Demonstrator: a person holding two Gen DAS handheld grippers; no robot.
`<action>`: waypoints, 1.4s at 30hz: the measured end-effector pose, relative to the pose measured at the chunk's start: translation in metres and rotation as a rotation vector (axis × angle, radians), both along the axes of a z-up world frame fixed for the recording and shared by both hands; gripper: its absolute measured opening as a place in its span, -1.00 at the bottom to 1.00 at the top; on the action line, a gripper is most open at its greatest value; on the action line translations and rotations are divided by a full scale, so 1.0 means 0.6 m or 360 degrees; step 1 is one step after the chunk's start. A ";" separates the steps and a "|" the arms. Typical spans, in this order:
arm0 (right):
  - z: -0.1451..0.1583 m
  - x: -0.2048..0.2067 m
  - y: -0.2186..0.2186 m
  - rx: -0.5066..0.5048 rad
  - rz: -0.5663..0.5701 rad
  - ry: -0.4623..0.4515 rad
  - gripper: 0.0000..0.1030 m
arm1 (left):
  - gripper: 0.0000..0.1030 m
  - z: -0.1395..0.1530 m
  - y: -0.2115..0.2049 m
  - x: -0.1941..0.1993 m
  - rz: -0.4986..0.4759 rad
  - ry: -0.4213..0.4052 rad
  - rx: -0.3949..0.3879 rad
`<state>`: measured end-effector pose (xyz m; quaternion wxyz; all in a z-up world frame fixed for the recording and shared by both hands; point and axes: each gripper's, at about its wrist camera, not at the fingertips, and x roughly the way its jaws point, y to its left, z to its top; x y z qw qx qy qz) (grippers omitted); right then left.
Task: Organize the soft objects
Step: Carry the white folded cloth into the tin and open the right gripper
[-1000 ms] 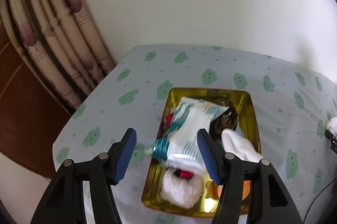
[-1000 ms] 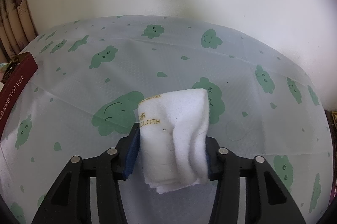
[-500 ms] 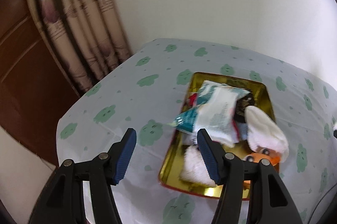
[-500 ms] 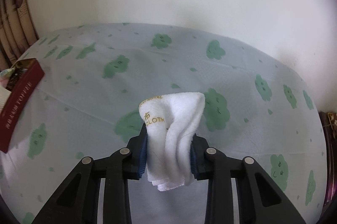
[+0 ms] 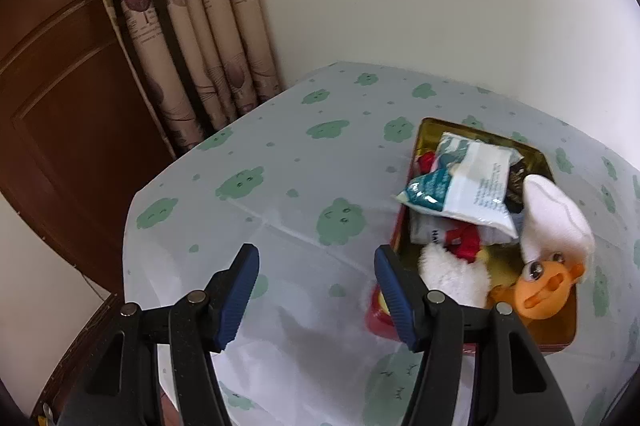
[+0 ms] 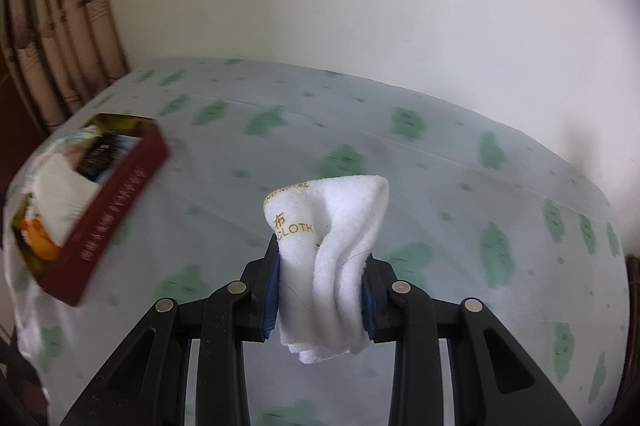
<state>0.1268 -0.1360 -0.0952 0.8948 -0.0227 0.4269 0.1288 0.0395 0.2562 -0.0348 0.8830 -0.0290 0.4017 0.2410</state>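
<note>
Cloth (image 6: 326, 258), white and folded, is pinched between the pads of the right gripper (image 6: 320, 296) and held above the table (image 6: 440, 162), probably to carry it to the tin (image 6: 116, 202) at the left, which already holds soft toys and a packet. Left gripper (image 5: 316, 292) hangs spread and empty beside the tin. Motion blur hides the tin's lettering, and the cloth's lower edge covers the table beneath.

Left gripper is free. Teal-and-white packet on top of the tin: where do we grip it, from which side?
Take the teal-and-white packet by its teal sealed corner, which juts past the tin rim over the tablecloth. Come from that open side, fingers above and below the flat edge. It lies tilted on the pile; the plush toy crowds its other end.
</note>
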 end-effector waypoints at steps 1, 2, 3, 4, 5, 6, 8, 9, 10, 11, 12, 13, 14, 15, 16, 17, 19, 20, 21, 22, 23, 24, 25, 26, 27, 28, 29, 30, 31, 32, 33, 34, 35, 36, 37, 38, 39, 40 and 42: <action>0.007 0.000 0.016 0.0008 0.0025 -0.0006 -0.42 | 0.20 -0.002 0.001 -0.001 0.0002 0.0004 0.0013; 0.013 -0.001 0.029 0.0010 0.0047 -0.0012 -0.42 | 0.20 -0.003 0.002 -0.001 0.0003 0.0006 0.0019; 0.017 -0.001 0.041 0.0018 0.0072 -0.0014 -0.42 | 0.20 -0.003 0.004 -0.002 0.0004 0.0006 0.0019; 0.022 -0.001 0.054 0.0028 0.0096 -0.0016 -0.42 | 0.20 -0.003 0.005 -0.003 0.0003 0.0000 0.0014; 0.029 -0.002 0.071 0.0034 0.0125 -0.0021 -0.42 | 0.20 -0.003 0.007 -0.003 0.0005 -0.0005 0.0005; 0.035 -0.002 0.088 0.0037 0.0153 -0.0025 -0.42 | 0.20 -0.003 0.009 -0.004 0.0008 -0.0009 0.0001; 0.046 -0.002 0.119 0.0048 0.0204 -0.0037 -0.42 | 0.20 -0.003 0.011 -0.006 0.0011 -0.0025 0.0003; 0.051 -0.002 0.135 0.0053 0.0232 -0.0037 -0.42 | 0.20 -0.003 0.012 -0.006 0.0013 -0.0021 0.0005; 0.056 -0.002 0.153 0.0051 0.0264 -0.0043 -0.42 | 0.20 -0.004 0.013 -0.006 0.0015 -0.0022 0.0004; 0.060 -0.001 0.165 0.0050 0.0284 -0.0051 -0.42 | 0.20 -0.005 0.014 -0.006 0.0018 -0.0024 0.0002; 0.065 -0.001 0.178 0.0049 0.0305 -0.0056 -0.42 | 0.20 -0.006 0.016 -0.006 0.0020 -0.0018 -0.0002; 0.069 -0.001 0.193 0.0049 0.0330 -0.0058 -0.42 | 0.20 -0.006 0.018 -0.007 0.0027 -0.0014 -0.0013; 0.074 0.000 0.207 0.0046 0.0350 -0.0066 -0.42 | 0.20 -0.005 0.020 -0.009 0.0029 -0.0022 -0.0022; 0.077 0.001 0.217 0.0046 0.0362 -0.0072 -0.42 | 0.20 -0.004 0.021 -0.010 0.0029 -0.0027 -0.0021; 0.080 0.003 0.228 0.0054 0.0377 -0.0067 -0.42 | 0.20 -0.003 0.022 -0.011 0.0033 -0.0028 -0.0019; 0.082 0.005 0.238 0.0066 0.0389 -0.0061 -0.42 | 0.20 -0.001 0.023 -0.012 0.0037 -0.0032 -0.0020; 0.087 0.010 0.258 0.0069 0.0409 -0.0061 -0.42 | 0.20 0.000 0.028 -0.015 0.0055 -0.0043 -0.0029; 0.088 0.012 0.267 0.0067 0.0420 -0.0062 -0.42 | 0.20 0.001 0.030 -0.015 0.0059 -0.0041 -0.0034; 0.090 0.013 0.275 0.0065 0.0427 -0.0063 -0.42 | 0.20 0.000 0.033 -0.015 0.0062 -0.0039 -0.0042; 0.091 0.016 0.287 0.0064 0.0441 -0.0061 -0.42 | 0.20 0.000 0.035 -0.015 0.0066 -0.0040 -0.0048; 0.090 0.019 0.294 0.0068 0.0450 -0.0054 -0.42 | 0.20 0.000 0.037 -0.015 0.0069 -0.0037 -0.0053; 0.090 0.021 0.300 0.0072 0.0456 -0.0048 -0.42 | 0.20 0.000 0.039 -0.015 0.0074 -0.0038 -0.0056; 0.089 0.024 0.307 0.0076 0.0461 -0.0045 -0.42 | 0.20 0.001 0.041 -0.016 0.0077 -0.0041 -0.0057; 0.089 0.026 0.315 0.0075 0.0470 -0.0042 -0.42 | 0.20 0.002 0.042 -0.017 0.0080 -0.0043 -0.0057; 0.088 0.029 0.324 0.0069 0.0479 -0.0040 -0.42 | 0.20 0.002 0.044 -0.018 0.0083 -0.0044 -0.0058; 0.087 0.032 0.334 0.0064 0.0484 -0.0037 -0.42 | 0.20 0.003 0.046 -0.018 0.0086 -0.0046 -0.0062; 0.087 0.034 0.339 0.0064 0.0487 -0.0034 -0.42 | 0.20 0.003 0.048 -0.019 0.0090 -0.0049 -0.0065; 0.086 0.038 0.347 0.0070 0.0493 -0.0025 -0.42 | 0.20 0.004 0.051 -0.020 0.0096 -0.0053 -0.0071; 0.085 0.041 0.354 0.0073 0.0494 -0.0018 -0.42 | 0.20 0.005 0.054 -0.021 0.0101 -0.0056 -0.0077; 0.085 0.044 0.358 0.0070 0.0497 -0.0018 -0.42 | 0.20 0.005 0.056 -0.022 0.0108 -0.0060 -0.0081; 0.084 0.047 0.364 0.0067 0.0499 -0.0016 -0.42 | 0.20 0.007 0.060 -0.023 0.0122 -0.0064 -0.0080; 0.083 0.050 0.365 0.0067 0.0498 -0.0013 -0.42 | 0.20 0.008 0.064 -0.024 0.0134 -0.0066 -0.0078; 0.081 0.054 0.369 0.0075 0.0497 -0.0004 -0.42 | 0.20 0.008 0.066 -0.025 0.0141 -0.0067 -0.0073; 0.080 0.057 0.373 0.0081 0.0496 0.0003 -0.42 | 0.20 0.010 0.068 -0.027 0.0154 -0.0068 -0.0057; 0.079 0.060 0.377 0.0082 0.0491 0.0006 -0.42 | 0.20 0.010 0.072 -0.028 0.0169 -0.0069 -0.0052; 0.078 0.062 0.380 0.0080 0.0490 0.0009 -0.42 | 0.20 0.011 0.076 -0.029 0.0175 -0.0072 -0.0060; 0.076 0.064 0.383 0.0081 0.0492 0.0013 -0.41 | 0.20 0.011 0.079 -0.030 0.0177 -0.0077 -0.0074; 0.073 0.066 0.386 0.0082 0.0491 0.0019 -0.41 | 0.20 0.011 0.082 -0.031 0.0185 -0.0078 -0.0086; 0.068 0.069 0.390 0.0079 0.0485 0.0027 -0.41 | 0.20 0.011 0.086 -0.032 0.0200 -0.0081 -0.0089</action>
